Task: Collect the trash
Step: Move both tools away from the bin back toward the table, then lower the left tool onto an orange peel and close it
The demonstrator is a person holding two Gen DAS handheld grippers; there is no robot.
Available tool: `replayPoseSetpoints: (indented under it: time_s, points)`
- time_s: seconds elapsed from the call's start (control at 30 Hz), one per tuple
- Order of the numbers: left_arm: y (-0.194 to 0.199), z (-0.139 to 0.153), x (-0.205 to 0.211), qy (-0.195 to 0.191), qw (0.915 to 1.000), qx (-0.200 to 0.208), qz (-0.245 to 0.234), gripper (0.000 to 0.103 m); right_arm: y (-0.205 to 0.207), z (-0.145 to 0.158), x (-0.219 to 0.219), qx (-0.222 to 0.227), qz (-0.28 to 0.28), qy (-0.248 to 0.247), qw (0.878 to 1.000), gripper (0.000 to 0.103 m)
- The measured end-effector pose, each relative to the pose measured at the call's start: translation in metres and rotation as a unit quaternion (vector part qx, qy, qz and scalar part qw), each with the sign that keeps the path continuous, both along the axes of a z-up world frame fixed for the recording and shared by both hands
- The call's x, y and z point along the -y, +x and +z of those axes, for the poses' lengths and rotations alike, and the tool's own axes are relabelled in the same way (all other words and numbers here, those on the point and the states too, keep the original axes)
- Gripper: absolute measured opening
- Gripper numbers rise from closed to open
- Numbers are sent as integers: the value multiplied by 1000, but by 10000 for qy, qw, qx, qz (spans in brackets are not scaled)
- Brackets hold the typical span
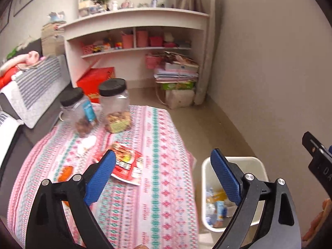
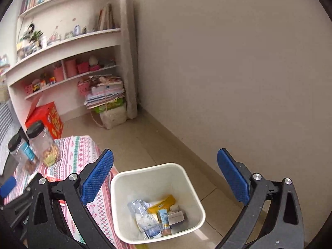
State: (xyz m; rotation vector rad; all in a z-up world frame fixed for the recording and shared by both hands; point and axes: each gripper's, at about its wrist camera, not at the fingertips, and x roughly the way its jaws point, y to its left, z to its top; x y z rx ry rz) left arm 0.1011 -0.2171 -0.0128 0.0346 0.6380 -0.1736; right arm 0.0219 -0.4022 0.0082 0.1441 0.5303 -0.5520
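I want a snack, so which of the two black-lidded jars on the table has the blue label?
The left jar, nearer the sofa, has the blue label; the right jar has none.

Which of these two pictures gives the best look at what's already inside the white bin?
The right wrist view. It looks down into the white bin, showing the crumpled clear plastic and yellow packet at the bottom. In the left wrist view the bin is cut by a blue pad, so its contents are only partly seen.
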Motion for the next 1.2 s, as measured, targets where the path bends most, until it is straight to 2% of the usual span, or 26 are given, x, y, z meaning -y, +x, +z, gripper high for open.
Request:
replayPoseSetpoints:
  time_s: [0.1,0.2,0.43,0.6,0.73,0.9,1.03,1.07,1.17,1.2]
  points:
    - [1,-1,-23,62,9997,94,219,94,10,-6,-22,-114,237,-23,9997,96]
    - [7,-7,-45,102,9991,18,419,94,21,-15,-43,-273,450,-78,9986,96]
    - [22,-29,-94,192,9959,-280,836,94,47,-31,-94,-527,964,-79,9939,96]
    - [38,-51,-131,401,9897,-654,1205,94,64,-42,-128,-708,1279,16,9893,96]
    - [56,-77,-165,521,9788,-1232,1551,94,77,-49,-154,-802,1488,39,9856,96]
    - [72,-129,-202,493,9556,-2190,1907,94,92,-56,-175,-919,1686,106,9813,96]
    - [79,-158,-214,361,9454,-2553,1992,94,99,-60,-182,-1001,1746,191,9794,96]
    - [80,-164,-216,270,9438,-2637,1974,91,100,-62,-183,-1022,1755,213,9789,96]
    - [86,-182,-219,-37,9352,-3059,1784,64,106,-66,-185,-1117,1777,246,9774,96]
    - [86,-189,-221,-143,9305,-3204,1768,61,108,-68,-184,-1164,1791,269,9765,96]
